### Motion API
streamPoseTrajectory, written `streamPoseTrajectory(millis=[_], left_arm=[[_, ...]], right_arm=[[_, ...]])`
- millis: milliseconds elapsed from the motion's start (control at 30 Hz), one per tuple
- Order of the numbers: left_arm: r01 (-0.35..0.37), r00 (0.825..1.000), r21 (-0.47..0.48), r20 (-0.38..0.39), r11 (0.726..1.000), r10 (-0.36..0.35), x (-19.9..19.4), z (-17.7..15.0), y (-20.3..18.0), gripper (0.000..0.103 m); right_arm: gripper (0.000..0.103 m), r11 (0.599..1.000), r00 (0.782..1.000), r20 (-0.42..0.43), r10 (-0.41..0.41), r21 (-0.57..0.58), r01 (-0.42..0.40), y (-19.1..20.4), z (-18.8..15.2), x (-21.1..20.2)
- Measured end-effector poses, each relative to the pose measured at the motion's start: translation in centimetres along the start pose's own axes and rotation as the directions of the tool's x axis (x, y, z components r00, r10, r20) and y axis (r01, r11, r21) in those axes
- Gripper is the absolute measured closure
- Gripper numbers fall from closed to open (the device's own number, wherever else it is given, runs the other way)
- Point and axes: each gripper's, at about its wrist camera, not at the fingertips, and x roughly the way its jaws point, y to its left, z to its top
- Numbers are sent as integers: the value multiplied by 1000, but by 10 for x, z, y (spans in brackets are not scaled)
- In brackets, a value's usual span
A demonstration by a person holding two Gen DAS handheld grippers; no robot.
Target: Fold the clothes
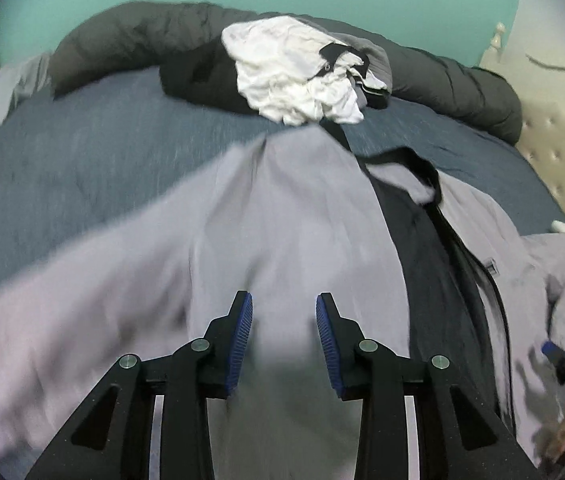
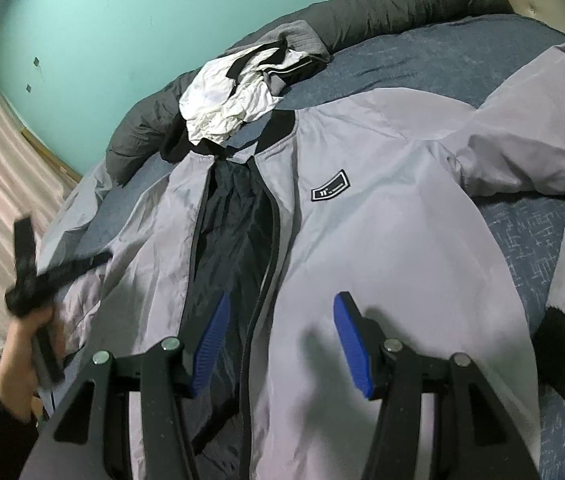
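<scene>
- Two grippers, left gripper (image 1: 284, 344) and right gripper (image 2: 282, 344), hang released over a grey jacket (image 2: 362, 200).
- Jacket lies front-up, unzipped, mid-bed (image 2: 422, 52), collar toward the far-edge clothes pile (image 2: 234, 96).

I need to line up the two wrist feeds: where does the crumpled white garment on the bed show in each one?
Left wrist: the white garment lies top centre, beyond the grey jacket.
Right wrist: the white garment sits upper left of centre, by the jacket's collar.
Shared landmark: the dark rolled duvet behind it, against the teal wall.
</scene>
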Motion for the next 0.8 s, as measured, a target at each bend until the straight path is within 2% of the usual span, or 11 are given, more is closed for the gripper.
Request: streamPoseTrajectory(millis=[100, 233, 567, 633, 700, 767, 800], left_arm=[[24, 1000, -18, -13, 1000, -24, 0, -28, -1, 66], [35, 999, 16, -26, 999, -35, 4, -50, -8, 66], [66, 997, 67, -36, 996, -64, 11, -59, -20, 65], [77, 996, 66, -40, 995, -74, 12, -60, -19, 65], [89, 995, 55, -40, 994, -87, 12, -61, -17, 65], [95, 995, 50, -38, 994, -93, 11, -60, -14, 65], [100, 994, 45, -38, 994, -98, 11, -60, -13, 65]], right_arm=[[48, 1000, 1000, -17, -22, -10, 22, 4, 3, 3], [48, 997, 997, -52, -62, -56, 59, 13, 15, 15], [48, 972, 969, -170, -178, -186, 146, 37, 67, 89], [60, 961, 960, -182, -214, -214, 173, 40, 72, 101], [64, 949, 948, -197, -252, -240, 202, 42, 75, 112], [76, 950, 939, -223, -262, -230, 210, 40, 75, 122], [86, 950, 935, -234, -267, -227, 215, 38, 75, 126]])
